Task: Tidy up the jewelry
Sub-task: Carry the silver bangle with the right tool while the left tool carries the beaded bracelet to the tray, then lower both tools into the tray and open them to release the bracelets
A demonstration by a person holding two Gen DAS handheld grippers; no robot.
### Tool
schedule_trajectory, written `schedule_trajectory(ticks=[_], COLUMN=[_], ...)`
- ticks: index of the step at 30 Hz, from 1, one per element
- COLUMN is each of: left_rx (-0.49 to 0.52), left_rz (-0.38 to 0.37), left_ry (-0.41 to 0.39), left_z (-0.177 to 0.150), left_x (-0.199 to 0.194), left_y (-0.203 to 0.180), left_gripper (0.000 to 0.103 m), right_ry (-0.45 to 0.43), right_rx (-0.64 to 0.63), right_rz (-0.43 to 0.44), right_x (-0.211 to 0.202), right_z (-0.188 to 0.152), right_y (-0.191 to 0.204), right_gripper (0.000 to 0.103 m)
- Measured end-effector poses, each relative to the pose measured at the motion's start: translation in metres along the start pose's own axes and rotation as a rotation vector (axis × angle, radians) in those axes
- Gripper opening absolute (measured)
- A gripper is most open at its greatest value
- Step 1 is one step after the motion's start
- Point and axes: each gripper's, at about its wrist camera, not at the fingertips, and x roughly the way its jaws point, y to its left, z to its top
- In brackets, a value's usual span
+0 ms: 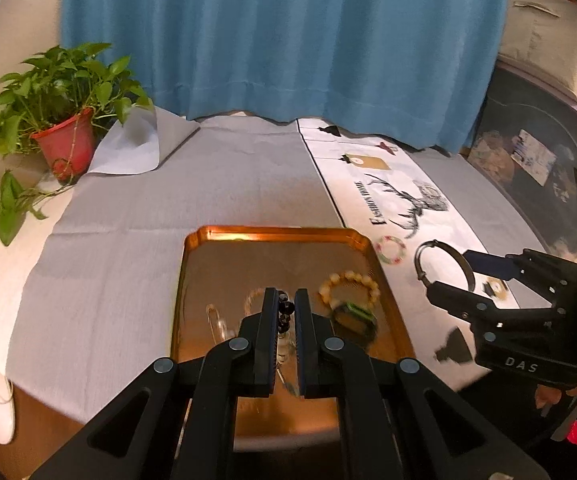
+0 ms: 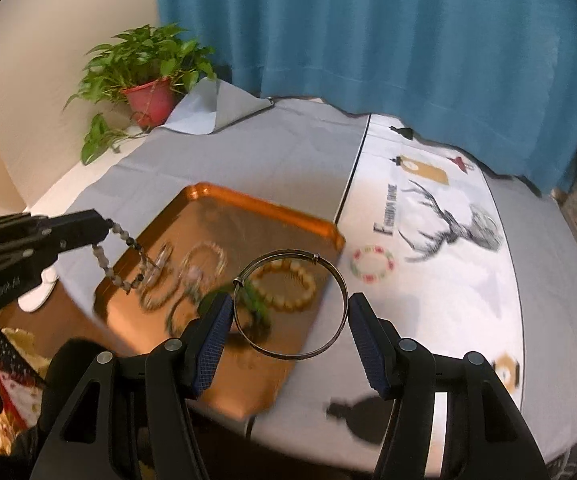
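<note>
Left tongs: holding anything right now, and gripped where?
Yes. The left tongs are shut on a strand of dark and pale beads, pinched at one end; the rest hangs down over the orange tray.

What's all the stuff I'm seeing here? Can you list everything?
Tray: one, orange, on the grey cloth.
Bracelets in the tray: several; a yellow bead bracelet is clearest.
Dark bead string: one, hanging from the left gripper.
Metal bangle: one, silver, between the right gripper's fingers.
Red-green bracelet: one, on the printed cloth.
Plant: one, green, red pot, back corner.
Curtain: blue, behind.
Grippers: two, black.
</note>
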Motion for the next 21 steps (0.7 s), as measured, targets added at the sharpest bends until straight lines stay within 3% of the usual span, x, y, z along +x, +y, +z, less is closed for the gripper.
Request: schedule_trajectory(ticks=[10,18,19,21], left_rx=[-0.017,0.006,0.015,0.004], left_rz=[0.001,0.023,0.037,0.072], left_ry=[0.079,0.104,0.108,0.118], left_z=[0.016,0.02,0.021,0.022], left_x=[0.075,0.101,0.101,0.098], left_y=[0.017,0.021,0.021,0.023], left_gripper=[0.006,0.007,0.01,0.046], right_ry=[0.057,0.088,0.092,0.107], right_rx=[-0.005,-0.007,-0.007,-0.013], right_rz=[0.004,0.009,0.011,-0.004], right_x=[0.083,0.118,0.119,0.12], right_z=[0.031,0.035,0.035,0.034], right_y=[-0.004,-0.005,-0.004,-0.004], right_gripper=[0.06,0.061,0.061,0.069])
